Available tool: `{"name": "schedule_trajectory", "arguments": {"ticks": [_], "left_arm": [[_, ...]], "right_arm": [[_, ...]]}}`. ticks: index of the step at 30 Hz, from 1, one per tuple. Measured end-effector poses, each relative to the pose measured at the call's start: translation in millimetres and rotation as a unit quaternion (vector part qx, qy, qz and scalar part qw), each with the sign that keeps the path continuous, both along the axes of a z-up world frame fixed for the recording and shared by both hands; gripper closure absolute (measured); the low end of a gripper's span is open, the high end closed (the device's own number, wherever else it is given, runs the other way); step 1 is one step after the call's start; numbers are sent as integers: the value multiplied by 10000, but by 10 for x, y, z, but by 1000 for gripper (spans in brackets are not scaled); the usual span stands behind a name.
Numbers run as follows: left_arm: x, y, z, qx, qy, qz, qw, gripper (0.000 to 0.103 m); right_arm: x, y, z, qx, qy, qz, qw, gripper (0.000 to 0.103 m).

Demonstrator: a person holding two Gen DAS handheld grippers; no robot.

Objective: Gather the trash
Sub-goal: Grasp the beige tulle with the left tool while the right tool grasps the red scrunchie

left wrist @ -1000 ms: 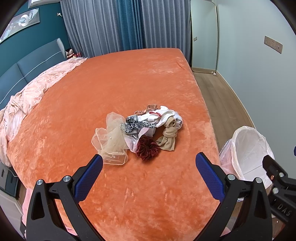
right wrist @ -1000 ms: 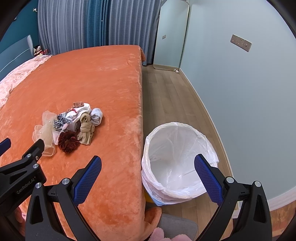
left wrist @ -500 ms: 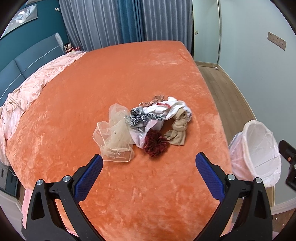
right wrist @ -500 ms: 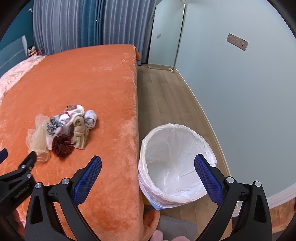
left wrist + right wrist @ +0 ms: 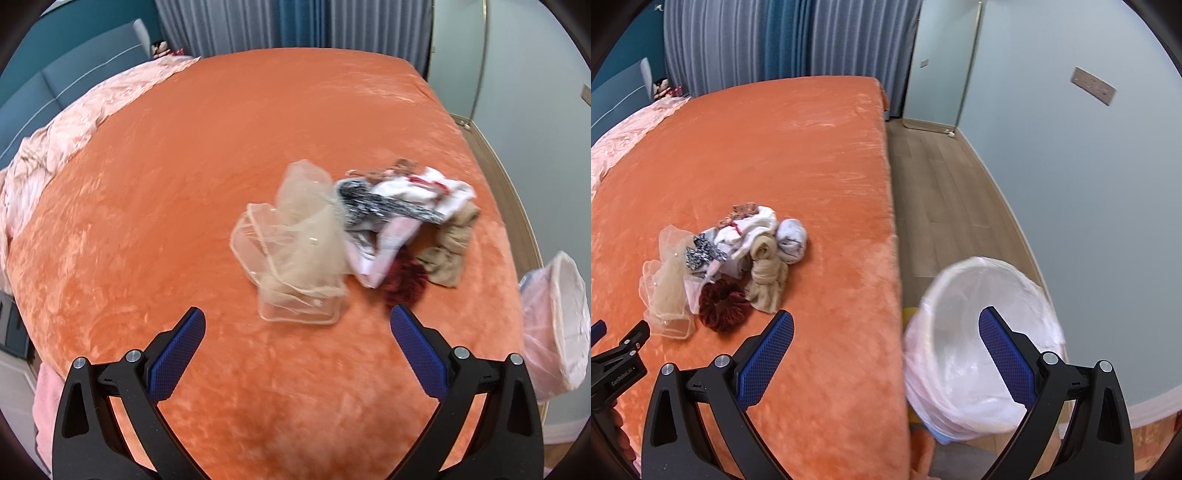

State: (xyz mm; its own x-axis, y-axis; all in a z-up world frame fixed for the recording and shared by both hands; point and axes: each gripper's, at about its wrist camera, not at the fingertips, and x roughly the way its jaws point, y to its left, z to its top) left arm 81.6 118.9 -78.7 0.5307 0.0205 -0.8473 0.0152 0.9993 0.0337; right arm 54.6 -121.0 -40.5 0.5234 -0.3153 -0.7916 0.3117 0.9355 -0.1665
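A pile of cloth scraps lies on the orange bed (image 5: pixel 184 184): a sheer beige tulle piece (image 5: pixel 295 254), a white cloth (image 5: pixel 417 195), a tan stocking (image 5: pixel 450 251) and a dark red scrunchie (image 5: pixel 404 282). My left gripper (image 5: pixel 297 328) is open and empty, just short of the tulle. In the right wrist view the pile (image 5: pixel 738 258) sits left of my right gripper (image 5: pixel 886 328), which is open and empty over the bed edge. A white-lined trash bin (image 5: pixel 982 347) stands on the floor to the right.
A pink quilt (image 5: pixel 55 147) is bunched at the bed's left side. The bin also shows at the right of the left wrist view (image 5: pixel 557 321). Wooden floor (image 5: pixel 942 192) runs between bed and wall. The left gripper's frame (image 5: pixel 617 365) shows at lower left.
My left gripper has moved in closer to the pile, which now looms larger and sits right of centre. My right gripper has shifted toward the bed, so the bin sits further right.
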Motion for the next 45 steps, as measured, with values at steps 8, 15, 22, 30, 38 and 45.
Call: {"name": "schedule_trajectory", "arguments": {"ticks": [8,15,22,30,38,45], "left_arm": [[404,266,-354,-255,302,106,9992,7],[647,373,-559,-679,437,-26,9967,12],[760,403,-640,-990,567,-282,9931,39],[766,366,-641,-1111,566,-529,9908,78],[724,321,-500,-1013,427,-614,9920,92],[611,201,-150,-915,106,-725,9931,94]], "right_arm": [[411,382,-282,441,97,365,9983,8],[637,882,-604,462,375,1195,9910,18],[758,1234,-1012,557,869,1741,9793,32],[924,1385,-1238,711,913,1943,9741,42],[936,1372,-1300,1033,1230,2024,9660,87],[851,1289,-1009,1022,996,2011,9691,90]]}}
